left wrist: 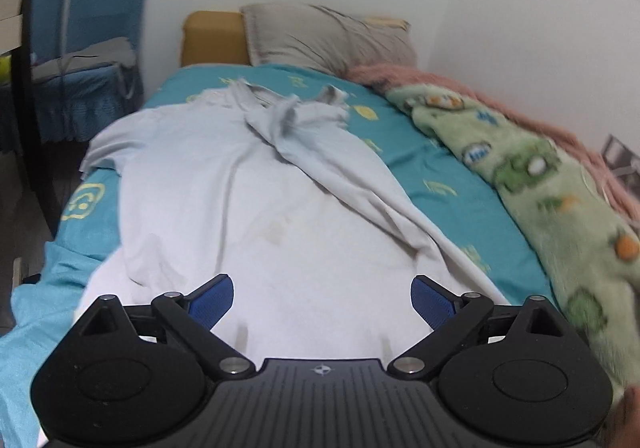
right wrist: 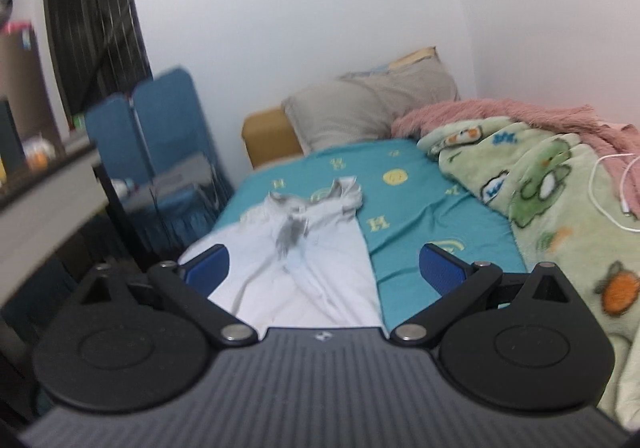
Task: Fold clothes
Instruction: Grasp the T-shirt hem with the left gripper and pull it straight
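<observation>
White walls close in a narrow bed (left wrist: 420,151) with a teal sheet, and on this sheet lies the pale shirt (left wrist: 224,183), spread long. Its long axis runs from the bed's foot toward the grey pillow (left wrist: 328,35), with the collar end nearest the pillow and the hem nearest the grippers. One side of the shirt is already turned over the middle in a diagonal ridge; the sleeve toward the blue chair (left wrist: 92,27) still lies flat outward.

The left gripper (left wrist: 322,298) hovers low over the hem, jaws wide apart, holding nothing, and is clearly the nearer one. The right gripper (right wrist: 324,268) is also spread and empty, higher and farther back from the shirt.

Between shirt and wall lies a green fleece blanket (left wrist: 532,175) with a pink one behind. Nothing seems to block the hem.
</observation>
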A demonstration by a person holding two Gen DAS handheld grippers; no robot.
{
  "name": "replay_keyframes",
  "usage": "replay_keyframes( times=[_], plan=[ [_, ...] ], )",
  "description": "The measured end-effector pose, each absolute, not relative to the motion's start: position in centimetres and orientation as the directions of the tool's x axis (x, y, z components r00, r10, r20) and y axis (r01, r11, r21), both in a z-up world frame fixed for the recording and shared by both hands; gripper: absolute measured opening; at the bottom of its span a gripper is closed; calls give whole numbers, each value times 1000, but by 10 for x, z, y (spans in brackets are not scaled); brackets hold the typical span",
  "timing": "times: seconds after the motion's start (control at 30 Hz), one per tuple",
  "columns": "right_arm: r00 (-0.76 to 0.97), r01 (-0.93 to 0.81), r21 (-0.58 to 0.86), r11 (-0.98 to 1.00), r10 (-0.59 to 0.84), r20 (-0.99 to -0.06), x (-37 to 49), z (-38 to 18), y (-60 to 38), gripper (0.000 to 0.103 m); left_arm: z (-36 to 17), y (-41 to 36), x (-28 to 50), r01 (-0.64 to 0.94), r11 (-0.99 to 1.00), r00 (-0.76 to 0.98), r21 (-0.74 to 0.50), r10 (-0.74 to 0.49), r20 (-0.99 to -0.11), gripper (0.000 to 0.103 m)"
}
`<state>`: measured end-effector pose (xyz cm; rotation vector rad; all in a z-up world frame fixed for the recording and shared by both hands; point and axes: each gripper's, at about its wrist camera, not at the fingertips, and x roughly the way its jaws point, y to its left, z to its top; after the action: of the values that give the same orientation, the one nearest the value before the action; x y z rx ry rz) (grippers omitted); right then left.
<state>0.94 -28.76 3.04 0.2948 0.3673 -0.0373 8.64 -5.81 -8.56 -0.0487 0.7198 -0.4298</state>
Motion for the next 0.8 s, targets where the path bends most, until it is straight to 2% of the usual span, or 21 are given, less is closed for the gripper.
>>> replay_keyframes(
  times=[0.13, 0.27, 0.33, 0.47, 0.5, 0.6, 0.7, 0.8],
  plan=[
    [925, 151, 282, 948, -35, -378, 1, 19, -317, 103, -100, -76, 82, 386, 883, 575, -267, -457, -679, 83],
    [905, 164, 349, 923, 0, -426, 10, 1, -337, 103, -115, -97, 85, 417, 831, 478, -367, -544, -689, 68],
    [898, 160, 363, 918, 17, -440, 13, -6, -340, 103, -123, -108, 87, 434, 814, 441, -385, -565, -697, 58],
    [885, 137, 371, 918, 55, -463, 21, -17, -336, 103, -140, -124, 91, 461, 813, 411, -356, -551, -726, 48],
    [880, 135, 370, 919, 61, -471, 24, -20, -335, 103, -143, -127, 91, 470, 815, 416, -339, -544, -729, 43],
    [867, 131, 376, 917, 78, -492, 30, -26, -331, 103, -145, -127, 91, 484, 800, 400, -354, -562, -724, 2],
    [861, 129, 382, 915, 88, -501, 33, -29, -329, 103, -138, -118, 87, 471, 801, 418, -370, -572, -706, 1],
    [857, 131, 382, 915, 89, -507, 35, -30, -327, 103, -117, -101, 77, 439, 782, 429, -442, -615, -662, 1]
  ],
)
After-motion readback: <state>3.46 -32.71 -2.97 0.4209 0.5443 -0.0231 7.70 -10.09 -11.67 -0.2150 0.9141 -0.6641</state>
